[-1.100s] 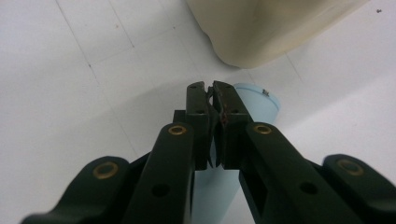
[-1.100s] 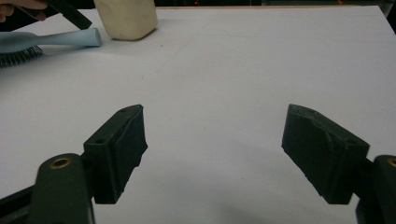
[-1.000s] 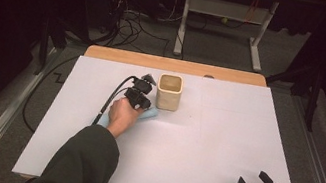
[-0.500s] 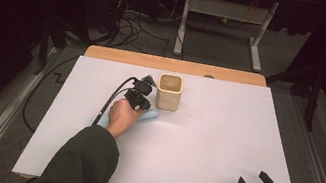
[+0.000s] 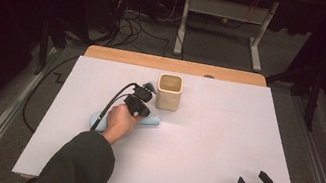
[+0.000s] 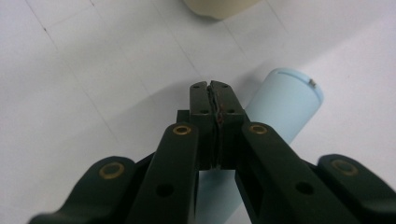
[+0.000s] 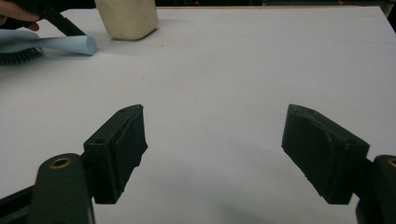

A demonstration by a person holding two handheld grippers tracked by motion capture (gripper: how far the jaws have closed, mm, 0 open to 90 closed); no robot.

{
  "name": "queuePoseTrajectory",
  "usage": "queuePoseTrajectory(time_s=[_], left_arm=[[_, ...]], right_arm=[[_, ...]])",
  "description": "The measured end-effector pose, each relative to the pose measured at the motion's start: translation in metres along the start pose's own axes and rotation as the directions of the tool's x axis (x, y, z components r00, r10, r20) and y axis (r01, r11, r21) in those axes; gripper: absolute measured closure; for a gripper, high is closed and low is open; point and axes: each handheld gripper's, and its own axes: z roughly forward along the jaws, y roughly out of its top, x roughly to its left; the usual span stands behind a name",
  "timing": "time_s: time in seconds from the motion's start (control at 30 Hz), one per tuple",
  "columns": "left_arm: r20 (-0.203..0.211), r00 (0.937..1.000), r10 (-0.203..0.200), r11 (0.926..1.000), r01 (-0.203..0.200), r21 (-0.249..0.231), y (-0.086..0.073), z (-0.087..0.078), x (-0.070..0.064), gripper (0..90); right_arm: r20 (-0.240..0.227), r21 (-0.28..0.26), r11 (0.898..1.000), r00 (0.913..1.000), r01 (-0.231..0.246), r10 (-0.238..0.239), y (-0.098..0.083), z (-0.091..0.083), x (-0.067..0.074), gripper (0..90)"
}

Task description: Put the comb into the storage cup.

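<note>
Here, left hand-held gripper [image 6: 214, 91] clenched empty, blue brush handle [image 6: 280, 105] just beside.

high: overhead, facing forward | gripper views: close, low, partly blurred | shared: cup [image 5: 169, 91]

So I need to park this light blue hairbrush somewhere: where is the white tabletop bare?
Bare: the stretch from the cream square cup across to the right gripper. Crowded: beside the cup, where the left gripper and light blue hairbrush sit.
</note>
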Motion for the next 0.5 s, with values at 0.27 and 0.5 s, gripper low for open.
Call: queuePoseTrajectory(time_s=[0.27, 0.5], left_arm=[[0.019, 0.9996, 0.019, 0.9998, -0.019, 0.001, -0.007, -0.001, -0.005, 87.9], [0.023, 0.9977, 0.064, 0.998, -0.064, -0.003, -0.013, -0.003, -0.016, 87.7]], right_arm=[[0.001, 0.001, 1.0, 1.0, 0.002, -0.002, 0.0, 0.001, 0.001, 22.1], [0.001, 0.0, 1.0, 1.0, 0.001, -0.001, 0.0, 0.001, 0.001, 22.1]])
